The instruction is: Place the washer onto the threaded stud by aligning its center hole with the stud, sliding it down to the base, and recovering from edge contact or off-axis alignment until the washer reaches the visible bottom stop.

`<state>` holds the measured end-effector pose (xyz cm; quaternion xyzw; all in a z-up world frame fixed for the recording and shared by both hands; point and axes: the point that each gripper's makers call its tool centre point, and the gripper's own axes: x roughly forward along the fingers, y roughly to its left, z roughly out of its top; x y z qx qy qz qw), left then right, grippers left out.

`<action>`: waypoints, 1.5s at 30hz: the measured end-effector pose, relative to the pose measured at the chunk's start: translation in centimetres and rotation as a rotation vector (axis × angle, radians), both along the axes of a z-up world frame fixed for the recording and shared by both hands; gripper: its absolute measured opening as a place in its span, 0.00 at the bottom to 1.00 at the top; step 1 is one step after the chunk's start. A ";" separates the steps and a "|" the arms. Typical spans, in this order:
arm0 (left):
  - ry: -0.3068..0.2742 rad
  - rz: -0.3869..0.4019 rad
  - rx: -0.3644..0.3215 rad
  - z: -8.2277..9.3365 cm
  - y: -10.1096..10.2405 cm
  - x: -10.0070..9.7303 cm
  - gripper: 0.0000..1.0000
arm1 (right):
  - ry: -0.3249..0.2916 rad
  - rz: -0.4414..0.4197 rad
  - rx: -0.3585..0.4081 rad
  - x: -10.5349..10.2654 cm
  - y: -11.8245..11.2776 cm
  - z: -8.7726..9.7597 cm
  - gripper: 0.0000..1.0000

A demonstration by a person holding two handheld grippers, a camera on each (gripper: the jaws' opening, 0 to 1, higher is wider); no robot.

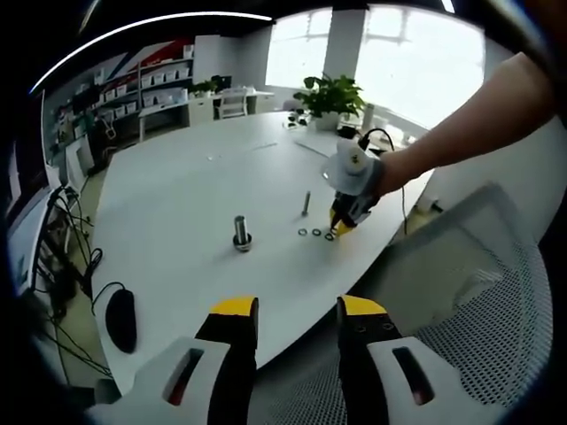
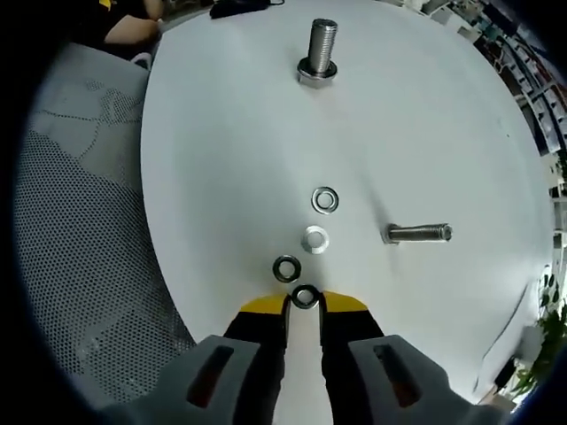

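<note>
A large white oval table (image 1: 186,177) fills an office with bright windows (image 1: 416,53) behind a potted plant (image 1: 332,93), white shelving (image 1: 146,88) along the far wall, and a grey mesh chair (image 1: 478,292) nearby.

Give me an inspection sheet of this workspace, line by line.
Surface: white table, mostly bare.
Job's things: four washers in a row; the nearest washer sits between the right gripper's tips, the other washers lie flat beyond it. A thick stud and a thin stud both stand upright on the table.
Clutter: black mouse near the table edge.
Grippers: left gripper open, held off the table; right gripper closed on the nearest washer.
Cables: black cables hang beside the table.
Surroundings: mesh chair, potted plant, shelves, bright windows.
</note>
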<state>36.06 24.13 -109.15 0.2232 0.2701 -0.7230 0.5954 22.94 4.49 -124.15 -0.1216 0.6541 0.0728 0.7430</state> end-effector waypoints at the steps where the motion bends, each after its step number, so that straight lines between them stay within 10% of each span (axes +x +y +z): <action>1: 0.000 0.001 0.000 0.0 0.0 0.0 0.34 | 0.007 0.000 -0.014 0.0 0.0 -0.1 0.16; 30: -0.006 -0.006 -0.004 0.4 0.1 -0.1 0.34 | -0.183 -0.289 0.011 -0.5 -2.2 0.0 0.14; 45: -0.004 -0.005 -0.008 0.6 0.0 -0.2 0.34 | -0.269 -0.292 -0.016 2.2 -4.1 4.7 0.14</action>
